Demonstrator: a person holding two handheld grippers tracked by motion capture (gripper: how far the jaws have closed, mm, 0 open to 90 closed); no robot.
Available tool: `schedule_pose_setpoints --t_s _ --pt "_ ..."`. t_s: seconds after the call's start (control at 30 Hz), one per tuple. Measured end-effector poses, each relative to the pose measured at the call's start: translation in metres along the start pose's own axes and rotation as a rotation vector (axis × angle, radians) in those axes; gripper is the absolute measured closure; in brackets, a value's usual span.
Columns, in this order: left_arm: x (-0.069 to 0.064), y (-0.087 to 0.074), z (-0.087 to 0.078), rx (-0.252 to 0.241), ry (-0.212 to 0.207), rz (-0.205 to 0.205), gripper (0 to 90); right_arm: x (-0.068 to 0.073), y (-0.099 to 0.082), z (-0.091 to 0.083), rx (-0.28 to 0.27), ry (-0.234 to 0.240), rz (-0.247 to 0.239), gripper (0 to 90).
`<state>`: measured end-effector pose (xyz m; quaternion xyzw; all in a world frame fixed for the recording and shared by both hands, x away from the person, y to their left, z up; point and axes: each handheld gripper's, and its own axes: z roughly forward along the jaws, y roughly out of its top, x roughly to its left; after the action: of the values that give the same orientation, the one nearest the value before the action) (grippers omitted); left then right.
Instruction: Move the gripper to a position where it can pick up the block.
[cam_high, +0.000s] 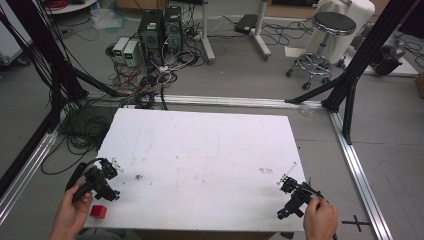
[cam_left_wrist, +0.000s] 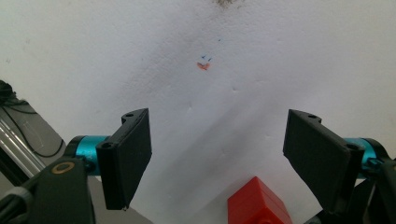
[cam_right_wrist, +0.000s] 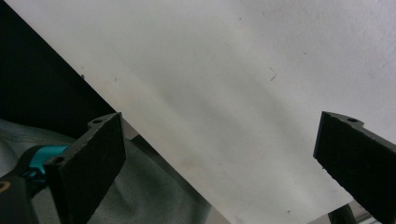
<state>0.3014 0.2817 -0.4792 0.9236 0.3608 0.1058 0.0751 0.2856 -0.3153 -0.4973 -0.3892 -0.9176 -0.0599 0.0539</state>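
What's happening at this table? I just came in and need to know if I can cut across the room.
A person sits at a white rectangular table, with a black two-jaw hand-held gripper in each hand. The left hand-held gripper rests near the table's near-left corner, jaws wide open, beside a small red plastic block that nothing is gripping. The right hand-held gripper sits at the near-right edge, also open and empty. Nothing has been picked up at this moment.

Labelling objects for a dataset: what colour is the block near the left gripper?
Red. The block shows best in the left gripper view, between the open jaws.
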Motion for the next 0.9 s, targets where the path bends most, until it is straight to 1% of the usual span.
schedule_pose_setpoints --t_s 0.1,0.23,0.33,0.57,0.6,0.67,0.7,0.8,0.83,0.87,0.9 --pt "0.001 -0.002 -0.002 -0.013 -0.008 0.004 23.9 0.001 0.0 0.0 0.004 0.0 0.003 1.7" --pt "0.005 -0.005 -0.004 -0.034 0.01 -0.004 23.9 0.001 -0.001 0.0 0.0 0.003 0.001 1.7" --pt "0.008 -0.008 -0.006 -0.041 0.017 0.005 23.9 0.001 -0.001 0.0 0.001 0.004 0.002 1.7" --pt "0.011 -0.011 -0.006 -0.052 0.012 -0.003 23.9 0.001 -0.001 -0.001 -0.002 0.002 0.001 1.7" --pt "0.011 -0.011 -0.007 -0.048 0.009 0.007 23.9 0.001 -0.002 -0.001 -0.003 0.003 0.0 1.7" --pt "0.01 -0.011 -0.007 -0.056 0.0 0.012 23.9 0.001 -0.002 -0.001 -0.002 0.006 0.005 1.7" --pt "0.01 -0.011 -0.008 -0.055 -0.003 0.025 23.9 0.001 -0.002 -0.001 -0.002 0.006 0.005 1.7" --pt "0.01 -0.011 -0.011 -0.06 -0.001 0.047 23.9 0.001 -0.003 -0.001 -0.008 0.005 -0.001 1.7" --pt "0.01 -0.011 -0.011 -0.06 -0.001 0.047 23.9 0.001 -0.004 -0.002 -0.008 0.006 0.0 1.7" --pt "0.01 -0.011 -0.012 -0.07 -0.004 0.049 23.9 0.001 -0.004 -0.002 -0.008 0.006 0.0 1.7" --pt "0.01 -0.01 -0.013 -0.066 -0.007 0.062 23.9 0.001 -0.005 -0.002 -0.01 0.009 0.005 1.7"
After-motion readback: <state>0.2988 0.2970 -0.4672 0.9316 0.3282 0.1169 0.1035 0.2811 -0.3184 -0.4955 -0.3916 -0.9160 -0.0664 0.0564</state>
